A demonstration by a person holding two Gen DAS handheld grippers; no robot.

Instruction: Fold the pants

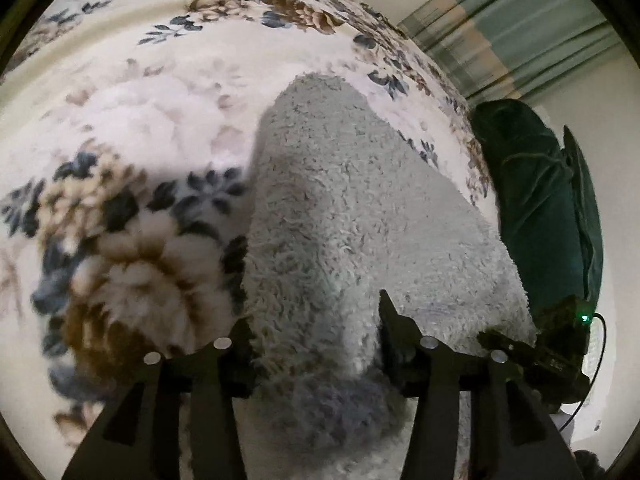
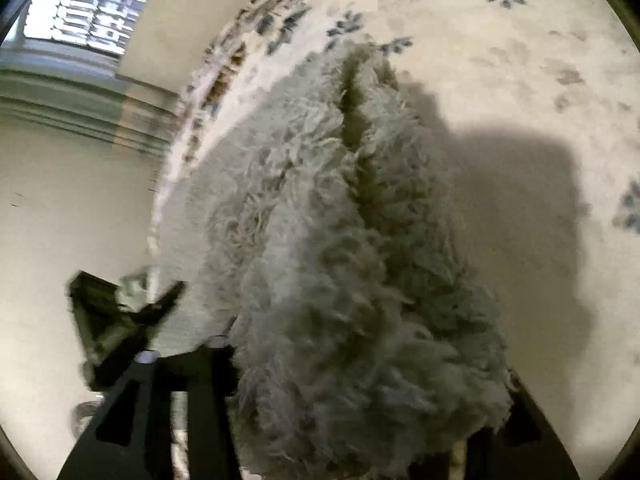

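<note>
Both tools pinch the fluffy pants; only the left view shows a green bundle.

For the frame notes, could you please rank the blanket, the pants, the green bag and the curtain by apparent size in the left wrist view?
1. Blanket
2. Pants
3. Green bag and curtain: look alike, unranked.

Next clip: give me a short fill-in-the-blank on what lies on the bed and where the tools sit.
1. The fluffy pants are pale ____ in colour.
2. They lie on a blanket printed with ____.
3. In the left wrist view, fabric of the pants sits ____ the two fingers of the left tool.
4. Beyond the bed hangs a green-and-beige striped ____.

Missing words: grey; flowers; between; curtain
</note>
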